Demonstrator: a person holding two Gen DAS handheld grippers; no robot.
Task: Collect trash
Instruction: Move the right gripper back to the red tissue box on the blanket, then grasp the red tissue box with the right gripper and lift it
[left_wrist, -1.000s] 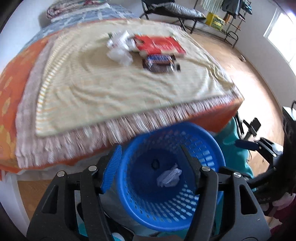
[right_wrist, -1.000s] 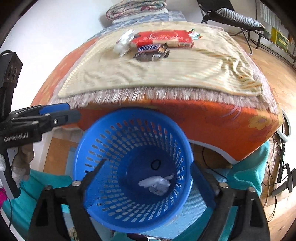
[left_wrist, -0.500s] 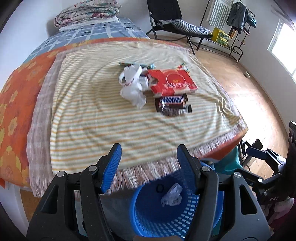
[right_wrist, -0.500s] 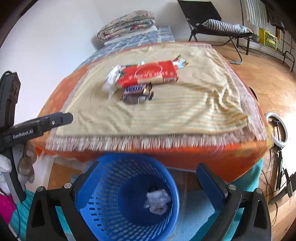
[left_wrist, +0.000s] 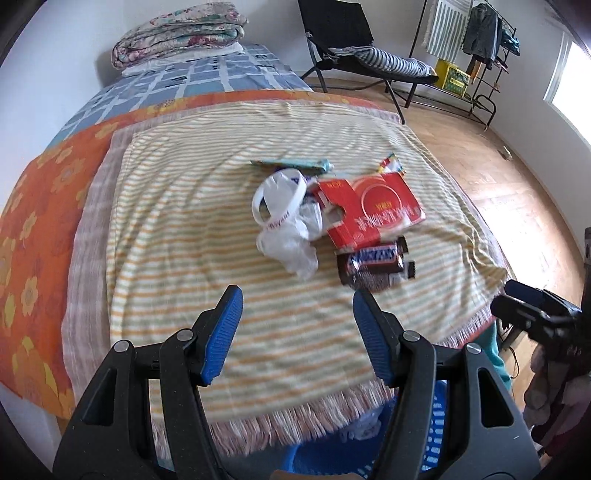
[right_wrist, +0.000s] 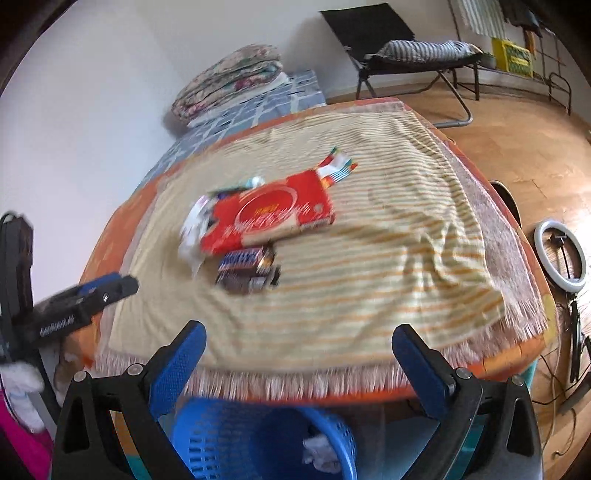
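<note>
Trash lies mid-bed on a striped blanket (left_wrist: 177, 229): a crumpled white plastic bag (left_wrist: 290, 230), a red carton (left_wrist: 373, 208), a Snickers wrapper (left_wrist: 375, 264), a teal wrapper (left_wrist: 291, 165) and a small colourful wrapper (left_wrist: 391, 164). The carton (right_wrist: 269, 216) and Snickers wrapper (right_wrist: 247, 269) also show in the right wrist view. My left gripper (left_wrist: 297, 299) is open and empty, short of the bag. My right gripper (right_wrist: 299, 332) is open and empty above the blanket's fringe. A blue basket (right_wrist: 236, 439) below the bed edge holds a crumpled white paper (right_wrist: 319, 452).
Folded quilts (left_wrist: 181, 33) lie at the bed's head by the white wall. A black folding chair (left_wrist: 354, 48) and a clothes rack (left_wrist: 476, 40) stand on the wooden floor. A ring light (right_wrist: 561, 254) and cables lie right of the bed.
Both grippers rose from over the blue basket and moved forward toward the bed. The basket dropped to the bottom of both views. Both stayed open and empty.
</note>
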